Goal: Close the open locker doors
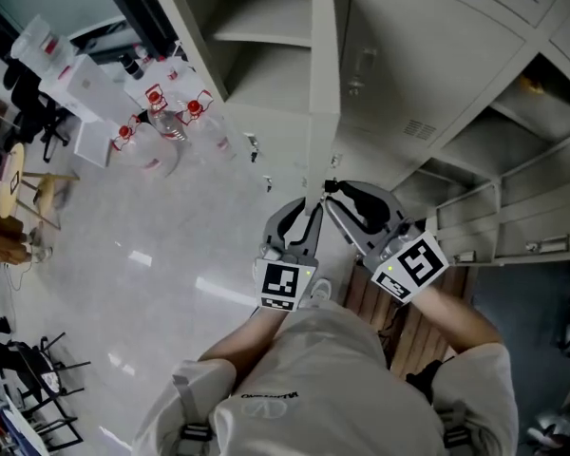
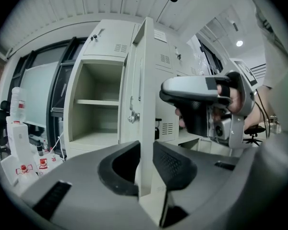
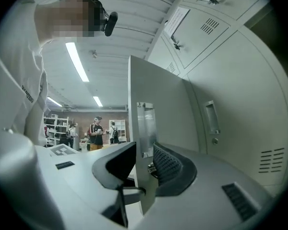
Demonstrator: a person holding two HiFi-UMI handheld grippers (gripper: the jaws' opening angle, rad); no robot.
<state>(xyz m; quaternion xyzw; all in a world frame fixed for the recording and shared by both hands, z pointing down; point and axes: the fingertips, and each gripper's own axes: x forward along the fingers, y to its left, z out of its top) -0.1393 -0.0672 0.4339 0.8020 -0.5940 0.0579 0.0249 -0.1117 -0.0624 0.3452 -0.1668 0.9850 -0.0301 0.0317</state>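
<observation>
A tall pale locker door stands open, edge-on to me, beside its empty shelved compartment. Both grippers are at the door's lower free edge. My left gripper is shut on that edge: in the left gripper view the door runs down between the two pads and both press on it. My right gripper straddles the same door near its latch plate. A little space shows at its right pad, so it is open around the door. The right gripper's grey housing shows in a hand.
Closed locker doors lie to the right. More doors stand open low at the right. A white table with red-labelled bottles and chairs stand on the shiny floor at left. People stand far back.
</observation>
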